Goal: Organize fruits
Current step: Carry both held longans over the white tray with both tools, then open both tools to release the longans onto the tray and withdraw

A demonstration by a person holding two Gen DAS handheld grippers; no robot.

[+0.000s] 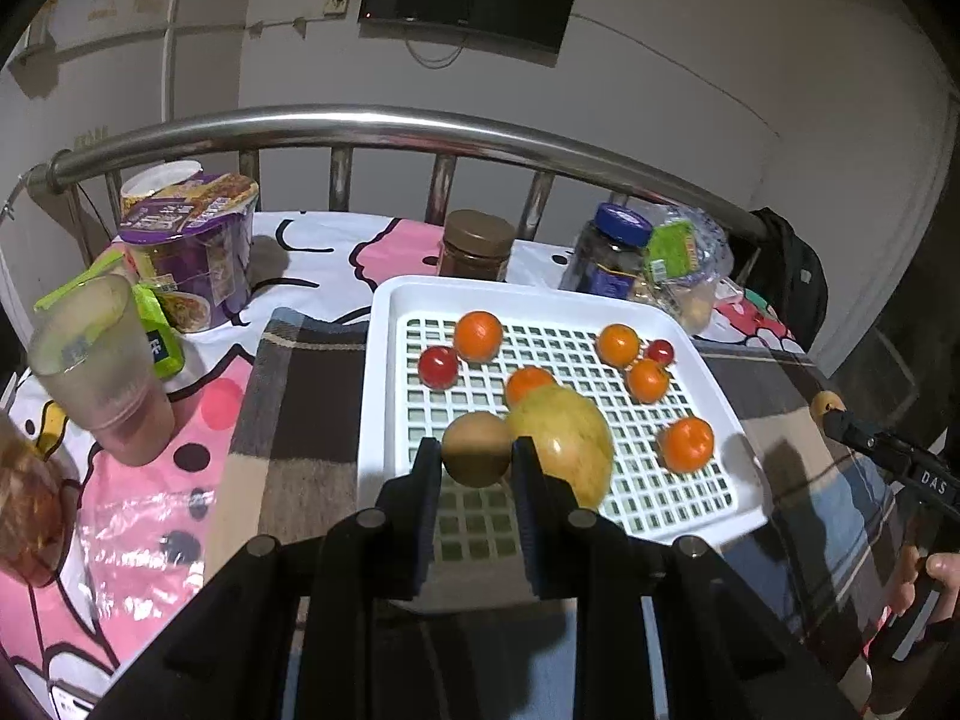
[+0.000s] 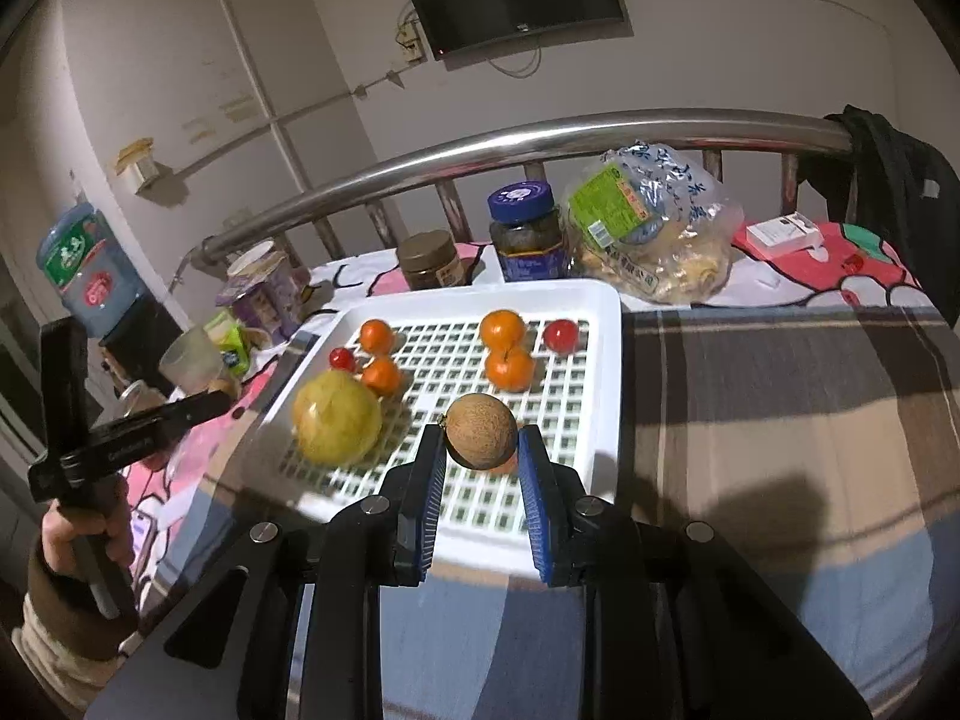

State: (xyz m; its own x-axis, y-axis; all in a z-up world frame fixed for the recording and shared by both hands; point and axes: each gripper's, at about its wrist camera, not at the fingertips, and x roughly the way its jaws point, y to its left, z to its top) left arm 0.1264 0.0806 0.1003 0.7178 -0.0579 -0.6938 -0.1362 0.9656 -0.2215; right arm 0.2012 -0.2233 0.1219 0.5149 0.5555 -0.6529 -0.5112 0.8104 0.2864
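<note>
A white slotted tray [image 1: 384, 372] [image 2: 606, 372] lies on a plaid blanket. In it are several oranges [image 1: 478, 335] [image 2: 503, 327], two red tomatoes [image 1: 438, 366] [image 2: 561, 335] and a large yellow-green fruit [image 1: 567, 444] [image 2: 336, 425]. My left gripper [image 1: 477, 450] is shut on a round brown fruit [image 1: 477, 462], held above the tray's near side. My right gripper [image 2: 482, 441] is shut on a second brown fruit [image 2: 480, 429] over the tray's front. In the left wrist view the right gripper [image 1: 837, 417] shows at the right edge, carrying its brown fruit [image 1: 827, 403].
Behind the tray stand a brown-lidded jar [image 1: 477, 246], a blue-lidded jar [image 1: 612, 252], a bagged snack [image 2: 648, 228] and a steel bed rail [image 1: 360, 120]. Left of the tray are a noodle cup [image 1: 192, 240] and a plastic cup [image 1: 99, 360]. A hand [image 2: 84, 534] grips the left tool.
</note>
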